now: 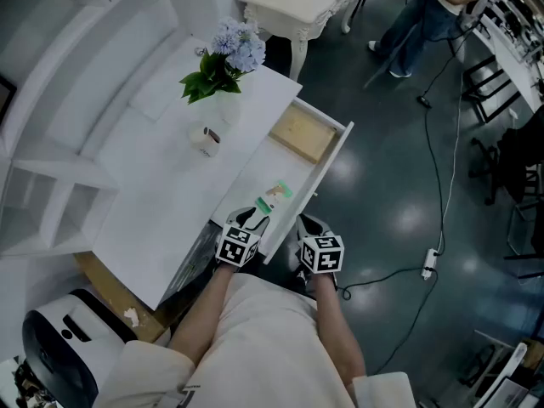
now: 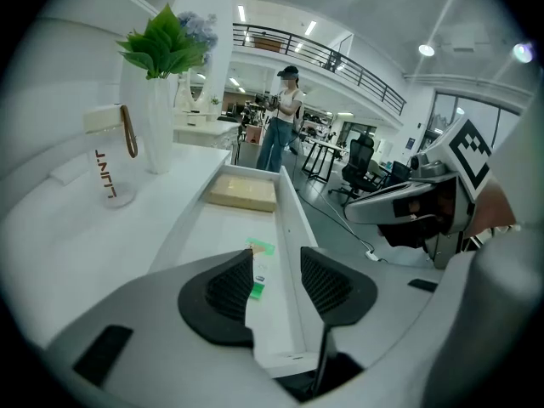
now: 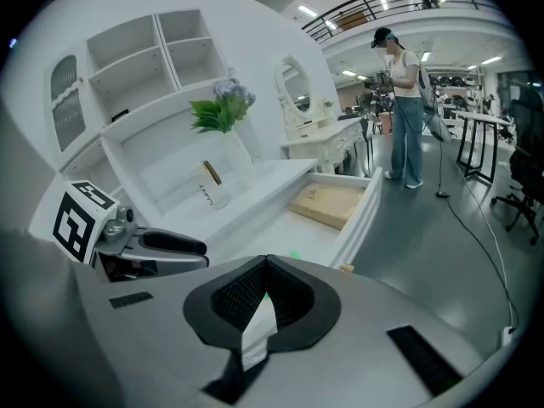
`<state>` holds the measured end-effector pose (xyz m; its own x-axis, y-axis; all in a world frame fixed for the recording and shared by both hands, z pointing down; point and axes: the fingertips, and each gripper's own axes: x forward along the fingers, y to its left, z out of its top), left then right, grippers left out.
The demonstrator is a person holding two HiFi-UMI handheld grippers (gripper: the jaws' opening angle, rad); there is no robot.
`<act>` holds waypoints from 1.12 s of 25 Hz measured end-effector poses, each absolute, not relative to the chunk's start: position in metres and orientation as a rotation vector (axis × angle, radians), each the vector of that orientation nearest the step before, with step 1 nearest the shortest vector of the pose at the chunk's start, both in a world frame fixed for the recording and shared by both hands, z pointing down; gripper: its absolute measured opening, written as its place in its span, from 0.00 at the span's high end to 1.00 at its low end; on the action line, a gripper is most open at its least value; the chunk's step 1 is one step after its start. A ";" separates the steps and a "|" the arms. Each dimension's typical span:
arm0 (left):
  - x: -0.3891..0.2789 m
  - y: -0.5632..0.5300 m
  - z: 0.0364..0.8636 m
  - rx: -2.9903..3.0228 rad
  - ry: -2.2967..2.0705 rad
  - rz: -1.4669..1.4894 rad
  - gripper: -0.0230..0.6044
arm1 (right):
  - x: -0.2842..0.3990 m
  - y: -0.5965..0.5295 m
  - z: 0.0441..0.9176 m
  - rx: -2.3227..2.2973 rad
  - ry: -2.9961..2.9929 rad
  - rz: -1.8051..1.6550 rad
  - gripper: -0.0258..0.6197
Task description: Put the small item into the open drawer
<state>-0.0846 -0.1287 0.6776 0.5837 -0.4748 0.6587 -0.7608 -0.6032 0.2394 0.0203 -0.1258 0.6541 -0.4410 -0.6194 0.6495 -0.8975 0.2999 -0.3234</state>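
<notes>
The small item [image 1: 276,195], a green-and-white packet, lies flat on the floor of the open white drawer [image 1: 327,164], near its close end. My left gripper [image 1: 253,219] hovers just above it, open; in the left gripper view the packet [image 2: 259,249] shows in the gap between the jaws of the left gripper [image 2: 277,253], untouched by the pads. My right gripper [image 1: 308,226] sits by the drawer's front panel and is shut [image 3: 266,263]; a white sliver shows behind its tips, and I cannot tell what it is.
A flat wooden block [image 1: 302,132] fills the drawer's far end. On the dresser top stand a vase of flowers [image 1: 223,66] and a small white jar [image 1: 205,138]. A person [image 1: 425,15] stands far off. A cable and power strip [image 1: 429,262] lie on the floor.
</notes>
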 end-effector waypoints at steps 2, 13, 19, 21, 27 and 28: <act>-0.085 -0.128 0.677 2.312 -0.986 0.745 0.69 | 0.018 -0.125 0.653 1.350 -2.178 0.934 0.92; -0.086 -0.126 0.673 2.338 -1.002 0.733 0.89 | 0.013 -0.121 0.656 1.333 -2.187 0.932 0.92; -0.090 -0.123 0.679 2.312 -0.999 0.752 0.94 | 0.014 -0.119 0.660 1.331 -2.179 0.941 0.92; -0.091 -0.121 0.681 2.306 -0.999 0.760 0.94 | 0.014 -0.116 0.661 1.333 -2.175 0.952 0.92; -0.095 -0.114 0.684 2.277 -0.977 0.746 0.94 | 0.013 -0.110 0.670 1.301 -2.143 0.974 0.92; -0.096 -0.115 0.684 2.273 -0.979 0.744 0.94 | 0.013 -0.109 0.671 1.298 -2.139 0.978 0.92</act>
